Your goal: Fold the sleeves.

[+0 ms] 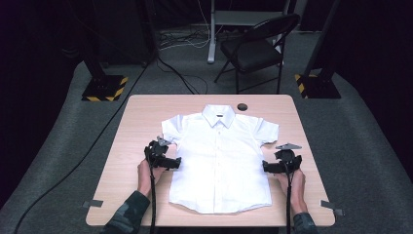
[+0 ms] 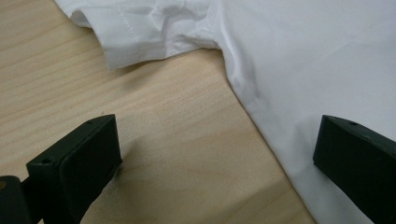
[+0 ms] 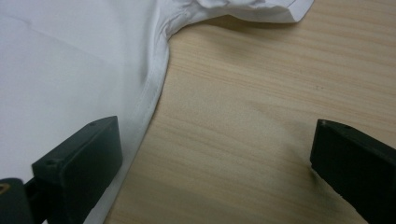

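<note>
Beside the flat white short-sleeved cotton shirt (image 1: 219, 161), I hold both grippers, left (image 1: 176, 162) and right (image 1: 265, 166), fingers spread astride its side seams; I should pinch both edges evenly.

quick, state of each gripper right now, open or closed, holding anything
Left gripper: open, holding nothing, jaws straddling the side edge of the white shirt.
Right gripper: open, holding nothing, jaws straddling the shirt's other side edge.

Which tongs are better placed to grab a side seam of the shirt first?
Left, narrowly. The left tongs straddle the shirt edge, open; the right tongs are open too, with more bare table between them.
</note>
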The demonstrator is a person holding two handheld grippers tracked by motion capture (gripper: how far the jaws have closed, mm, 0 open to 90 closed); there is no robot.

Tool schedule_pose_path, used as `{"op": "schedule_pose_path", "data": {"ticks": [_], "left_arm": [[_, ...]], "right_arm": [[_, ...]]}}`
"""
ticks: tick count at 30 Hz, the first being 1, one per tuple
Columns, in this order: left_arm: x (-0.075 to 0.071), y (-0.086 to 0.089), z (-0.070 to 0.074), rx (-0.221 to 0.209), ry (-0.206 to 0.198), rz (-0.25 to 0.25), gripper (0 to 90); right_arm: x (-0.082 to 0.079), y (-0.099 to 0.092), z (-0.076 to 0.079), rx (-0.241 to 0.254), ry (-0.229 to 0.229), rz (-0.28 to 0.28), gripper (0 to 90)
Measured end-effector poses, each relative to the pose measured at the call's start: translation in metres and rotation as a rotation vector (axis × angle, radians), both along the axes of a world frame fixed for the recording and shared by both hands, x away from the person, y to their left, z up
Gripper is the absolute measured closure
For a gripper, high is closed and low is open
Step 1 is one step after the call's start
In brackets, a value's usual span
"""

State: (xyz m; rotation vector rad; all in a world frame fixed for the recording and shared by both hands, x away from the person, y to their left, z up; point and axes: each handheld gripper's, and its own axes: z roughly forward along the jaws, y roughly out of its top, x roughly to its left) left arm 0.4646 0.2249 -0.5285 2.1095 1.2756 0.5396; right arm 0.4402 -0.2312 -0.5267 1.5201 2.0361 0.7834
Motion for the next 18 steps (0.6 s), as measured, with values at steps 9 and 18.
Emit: {"op": "schedule_pose_path", "data": {"ticks": [9,18], "left_arm": [[-0.005,0.001,0.0,0.006,-0.005,-0.001,0.2],[-0.01,0.002,0.0,0.007,-0.009,-0.001,0.3]], "right_arm": [[-0.005,-0.001,-0.002,0.023,-0.007,0.005,1.3],[-0.012,-0.001,-0.003,0.032,-0.006,0.016,1.2]]}}
